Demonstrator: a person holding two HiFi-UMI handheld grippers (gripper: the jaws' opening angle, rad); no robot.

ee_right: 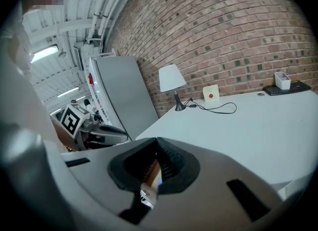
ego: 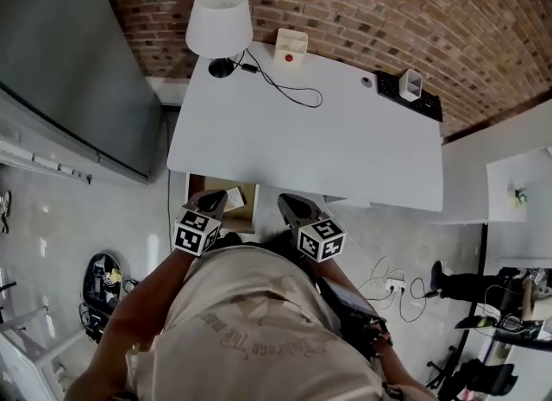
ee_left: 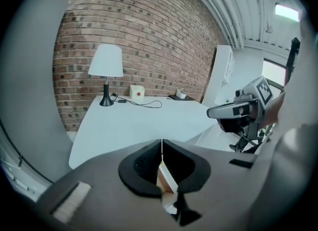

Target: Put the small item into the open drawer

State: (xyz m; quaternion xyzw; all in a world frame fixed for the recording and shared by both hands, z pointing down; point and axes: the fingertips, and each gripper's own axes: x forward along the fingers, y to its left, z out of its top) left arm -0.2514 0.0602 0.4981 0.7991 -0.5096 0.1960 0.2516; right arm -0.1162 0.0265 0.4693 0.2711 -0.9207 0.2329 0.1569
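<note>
1. Plainly, in the head view, the main risk is a wasted or bungled move. The left gripper [ego: 214, 201] and right gripper [ego: 290, 204] both hang closed and empty over the open drawer [ego: 246, 211], so any pick needs the jaws parted first.
   - The drawer is tucked under the front edge of the white desk [ego: 345, 149], and a gripper going in could knock that edge.
   - The two grippers are near each other and could clash.
   - I cannot say for sure which thing is the small item. A pale patch [ego: 235, 198] lies on the drawer's wood just beside the left gripper's tip, and it may be the item already inside.
   - The other likely thing is the white box with a red dot [ego: 291, 47], far back on the desk by the lamp [ego: 219, 20]. Reaching for it could snag the black cable [ego: 285, 87].

2. Next, in the left gripper view, the jaws meet in a thin line with nothing pinched between them.
   - Only a sliver of pale wood shows through the gap behind them, so this view is little help for aiming into the drawer.
   - No small item can be made out here.

3. Lastly, in the right gripper view, the jaws are also pressed together and empty.
   - Brown wood and a small white-and-blue bit show through the gap below, too little to name.
   - Taking that bit for the item on such a narrow glimpse could be a mistake.
</note>
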